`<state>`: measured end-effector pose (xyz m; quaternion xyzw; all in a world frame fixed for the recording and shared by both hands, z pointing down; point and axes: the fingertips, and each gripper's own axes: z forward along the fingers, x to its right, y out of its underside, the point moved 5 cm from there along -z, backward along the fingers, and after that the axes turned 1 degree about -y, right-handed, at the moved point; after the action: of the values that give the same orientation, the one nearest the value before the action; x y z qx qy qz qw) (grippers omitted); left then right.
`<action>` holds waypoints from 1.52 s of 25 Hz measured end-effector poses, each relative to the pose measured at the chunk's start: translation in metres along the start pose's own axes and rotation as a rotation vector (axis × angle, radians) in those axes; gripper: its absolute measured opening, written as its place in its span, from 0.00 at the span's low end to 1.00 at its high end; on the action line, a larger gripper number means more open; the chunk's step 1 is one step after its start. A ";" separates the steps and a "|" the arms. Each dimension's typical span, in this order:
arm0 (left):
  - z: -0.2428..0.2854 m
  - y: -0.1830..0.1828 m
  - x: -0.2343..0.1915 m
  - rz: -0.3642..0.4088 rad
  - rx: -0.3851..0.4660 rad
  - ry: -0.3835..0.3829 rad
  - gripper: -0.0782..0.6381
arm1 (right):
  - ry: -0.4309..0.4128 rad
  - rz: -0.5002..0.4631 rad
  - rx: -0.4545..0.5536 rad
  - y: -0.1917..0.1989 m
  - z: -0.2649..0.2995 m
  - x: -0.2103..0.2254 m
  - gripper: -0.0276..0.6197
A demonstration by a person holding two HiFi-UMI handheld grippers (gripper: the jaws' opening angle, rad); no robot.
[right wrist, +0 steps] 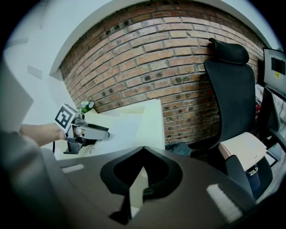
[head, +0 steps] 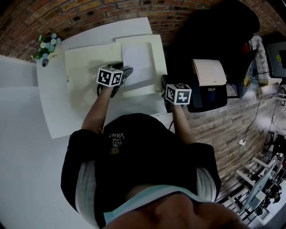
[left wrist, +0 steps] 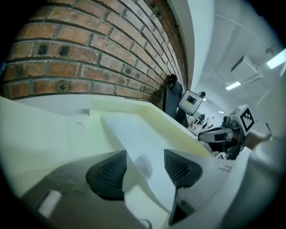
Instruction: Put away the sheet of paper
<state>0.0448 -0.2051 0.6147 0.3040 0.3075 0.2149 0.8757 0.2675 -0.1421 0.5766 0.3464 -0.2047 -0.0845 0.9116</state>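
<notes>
Left gripper [left wrist: 145,166]: jaws spread wide. The near edge of the sheet of paper [left wrist: 134,134] rises between the two ribbed pads [left wrist: 109,173], and neither pad presses on it.

Right gripper [right wrist: 143,147]: jaw tips pressed together, with nothing visible between them. It is positioned at the right edge of the table [head: 53,116], just beside the cream folder [head: 85,67].

Sheet of paper: lies flat on the right half of the open folder, with its near end between the left jaws. The left half of the folder is bare.

Behind the folder, a small bunch of flowers [head: 44,47] stands at the table's far left corner, against the brick wall [head: 89,13]. A black office chair [right wrist: 228,80] stands to the right of the table.
</notes>
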 end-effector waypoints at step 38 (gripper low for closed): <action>-0.070 -0.025 -0.001 0.079 0.296 0.022 0.40 | 0.068 -0.005 0.150 -0.021 -0.018 -0.037 0.04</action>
<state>0.0020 -0.1963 0.5549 0.4394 0.3330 0.2048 0.8088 0.2416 -0.1360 0.5394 0.4168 -0.1787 -0.0593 0.8893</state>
